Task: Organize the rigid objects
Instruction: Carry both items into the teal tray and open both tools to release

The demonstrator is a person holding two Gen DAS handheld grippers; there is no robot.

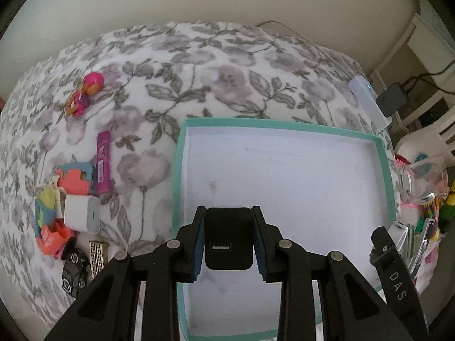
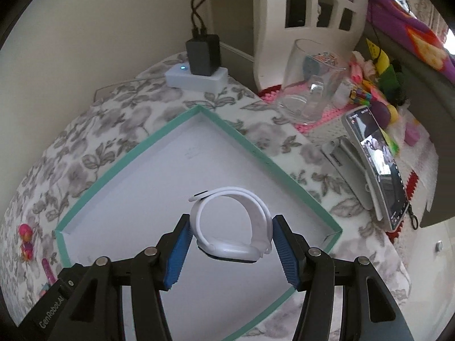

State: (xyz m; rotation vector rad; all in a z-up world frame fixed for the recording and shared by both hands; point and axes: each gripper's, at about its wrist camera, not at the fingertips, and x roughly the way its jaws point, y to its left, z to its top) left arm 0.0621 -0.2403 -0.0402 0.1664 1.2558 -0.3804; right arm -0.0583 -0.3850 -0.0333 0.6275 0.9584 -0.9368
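Your left gripper (image 1: 229, 241) is clamped on a black charger (image 1: 229, 237) and your right gripper (image 2: 230, 248) on a white watch (image 2: 230, 227), both over the teal-rimmed tray (image 1: 177, 170).

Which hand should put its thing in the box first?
Either; maybe left. The left gripper holds the black charger and the right gripper the white watch, both over the teal box.

We're in a home, likely a bedroom or living room: floral-print cover (image 1: 199, 65) over the surface, kids' toys (image 1: 85, 91) near its left edge, crochet mats (image 2: 318, 119), drinking glass (image 2: 310, 85), propped phone (image 2: 378, 164), white plastic chair (image 2: 312, 8).
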